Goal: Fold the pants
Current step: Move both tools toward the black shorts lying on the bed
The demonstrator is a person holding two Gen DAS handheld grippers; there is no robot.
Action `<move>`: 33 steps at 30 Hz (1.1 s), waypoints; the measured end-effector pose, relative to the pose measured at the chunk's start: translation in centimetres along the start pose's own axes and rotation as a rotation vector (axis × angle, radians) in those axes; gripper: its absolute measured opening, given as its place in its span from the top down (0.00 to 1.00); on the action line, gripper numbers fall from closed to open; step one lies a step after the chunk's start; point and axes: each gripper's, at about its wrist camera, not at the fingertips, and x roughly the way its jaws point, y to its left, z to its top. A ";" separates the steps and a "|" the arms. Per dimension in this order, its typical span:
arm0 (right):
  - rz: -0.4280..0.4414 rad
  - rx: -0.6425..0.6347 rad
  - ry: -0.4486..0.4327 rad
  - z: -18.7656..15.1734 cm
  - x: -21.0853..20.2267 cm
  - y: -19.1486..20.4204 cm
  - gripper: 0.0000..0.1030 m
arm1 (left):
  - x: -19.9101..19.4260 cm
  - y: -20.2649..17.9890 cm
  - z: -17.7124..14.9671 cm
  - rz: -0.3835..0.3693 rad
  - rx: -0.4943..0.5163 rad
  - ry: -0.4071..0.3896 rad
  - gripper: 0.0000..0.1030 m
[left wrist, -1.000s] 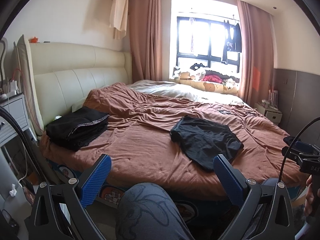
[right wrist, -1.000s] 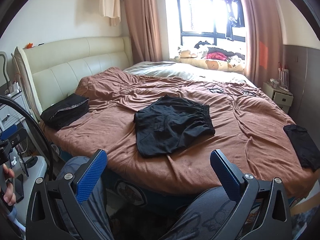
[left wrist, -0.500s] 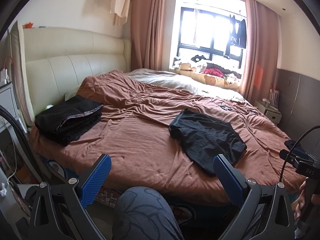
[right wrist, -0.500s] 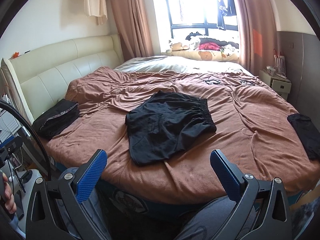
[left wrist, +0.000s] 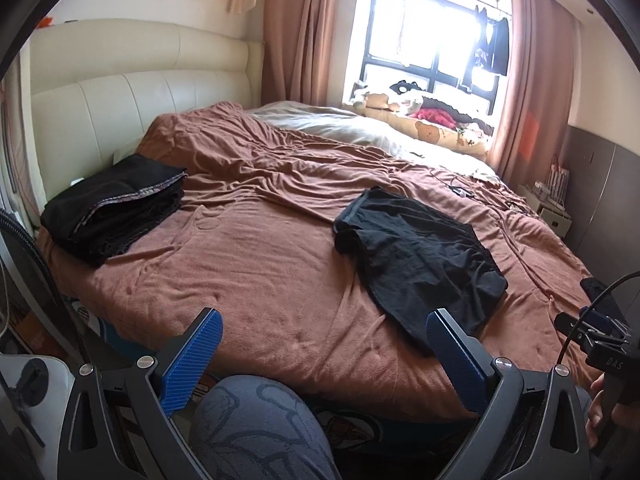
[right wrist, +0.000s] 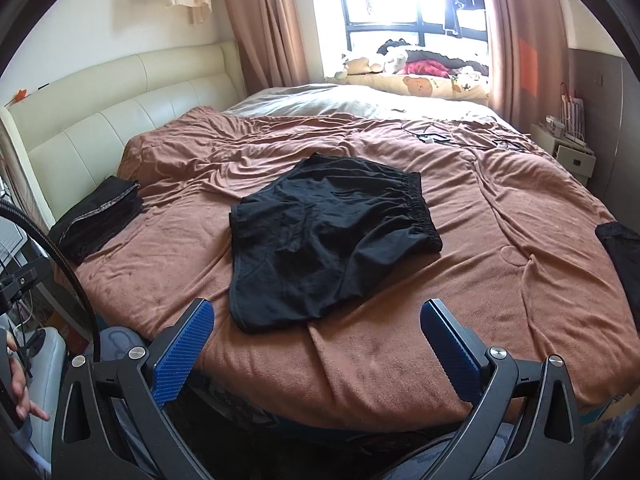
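A pair of black shorts (right wrist: 324, 240) lies spread and rumpled on the brown blanket (right wrist: 500, 272), waistband to the right; it also shows in the left wrist view (left wrist: 420, 256). My left gripper (left wrist: 324, 320) is open and empty, held before the bed's near edge, left of the shorts. My right gripper (right wrist: 316, 312) is open and empty, just short of the shorts' near hem.
A stack of folded black garments (left wrist: 112, 208) sits at the bed's left by the cream headboard (left wrist: 140, 80). Another black garment (right wrist: 620, 256) lies at the right edge. My knee (left wrist: 256, 432) is below the left gripper. A nightstand (right wrist: 568, 152) stands far right.
Both grippers have moved forward toward the bed; the shorts and blanket look larger and closer. Both stay open.
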 end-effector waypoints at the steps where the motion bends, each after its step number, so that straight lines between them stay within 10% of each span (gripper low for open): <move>1: -0.001 0.003 0.012 0.1 0.5 -0.3 0.00 | 0.6 -0.3 0.0 0.006 0.008 0.022 0.00; 21: 0.095 0.188 0.084 2.0 8.1 -8.9 0.00 | 11.3 -6.6 0.0 -0.135 0.042 0.234 0.00; 33: 0.196 0.244 0.104 2.7 13.2 -12.9 0.00 | 17.2 -8.0 -1.7 -0.226 -0.036 0.401 0.17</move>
